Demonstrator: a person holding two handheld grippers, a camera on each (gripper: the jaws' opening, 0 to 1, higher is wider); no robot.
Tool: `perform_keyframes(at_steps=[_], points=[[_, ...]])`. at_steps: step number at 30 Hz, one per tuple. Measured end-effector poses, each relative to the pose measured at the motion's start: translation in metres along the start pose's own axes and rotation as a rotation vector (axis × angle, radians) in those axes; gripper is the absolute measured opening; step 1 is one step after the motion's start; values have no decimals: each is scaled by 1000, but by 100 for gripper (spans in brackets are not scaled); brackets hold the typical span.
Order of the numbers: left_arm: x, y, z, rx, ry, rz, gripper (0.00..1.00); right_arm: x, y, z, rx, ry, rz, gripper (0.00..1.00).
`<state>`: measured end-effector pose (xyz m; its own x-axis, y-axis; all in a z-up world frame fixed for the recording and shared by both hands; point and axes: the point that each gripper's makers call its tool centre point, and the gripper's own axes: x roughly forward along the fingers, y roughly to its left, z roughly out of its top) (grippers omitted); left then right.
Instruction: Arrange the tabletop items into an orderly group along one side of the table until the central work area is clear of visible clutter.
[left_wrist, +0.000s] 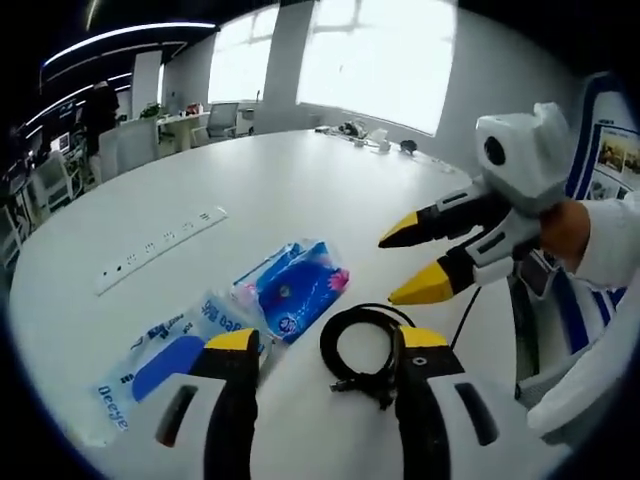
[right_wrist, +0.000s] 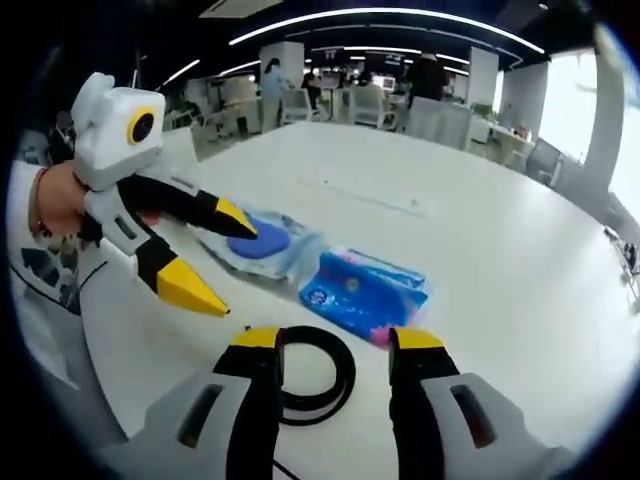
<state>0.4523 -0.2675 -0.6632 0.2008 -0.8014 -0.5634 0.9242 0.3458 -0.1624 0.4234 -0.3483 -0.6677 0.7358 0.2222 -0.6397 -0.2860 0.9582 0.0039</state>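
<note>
I have both tools hovering over the near edge of the big white table (left_wrist: 300, 170), and neither has hold of anything; my left gripper (left_wrist: 325, 345) has its jaws spread wide above the surface, and in the right gripper view I see it from the side (right_wrist: 205, 255) with the yellow tips parted; my right gripper (right_wrist: 335, 345) is likewise released, its jaws standing apart over the coiled black cable (right_wrist: 315, 375), and it shows in the left gripper view (left_wrist: 420, 260) with the tips gaping and nothing between them. The clutter sits close together near me: the cable (left_wrist: 365, 350) lies flat, just beside the blue and pink tissue pack (left_wrist: 292, 290), which in turn touches or slightly overlaps the clear packet with blue print (left_wrist: 165, 365); in the right gripper view the tissue pack (right_wrist: 365, 290) lies just beyond the cable and the clear packet (right_wrist: 262, 243) to its left. Farther out lies a long white power strip (left_wrist: 160, 245), well apart from the rest. I judge the tidying is at the picking stage, with the cable the likely first thing; the next move calls for lowering one pair of jaws astride a strand of the coil and closing gently, since a loose loop may slip or spring open when lifted.
</note>
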Motion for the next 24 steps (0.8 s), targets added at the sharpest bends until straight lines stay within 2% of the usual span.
perform_keyframes(at_steps=[16, 24], points=[[-64, 4, 4, -24, -85, 25, 63, -39, 18, 17, -48, -59, 56, 54], [-114, 7, 0, -11, -125, 59, 65, -60, 24, 15, -64, -70, 69, 57]])
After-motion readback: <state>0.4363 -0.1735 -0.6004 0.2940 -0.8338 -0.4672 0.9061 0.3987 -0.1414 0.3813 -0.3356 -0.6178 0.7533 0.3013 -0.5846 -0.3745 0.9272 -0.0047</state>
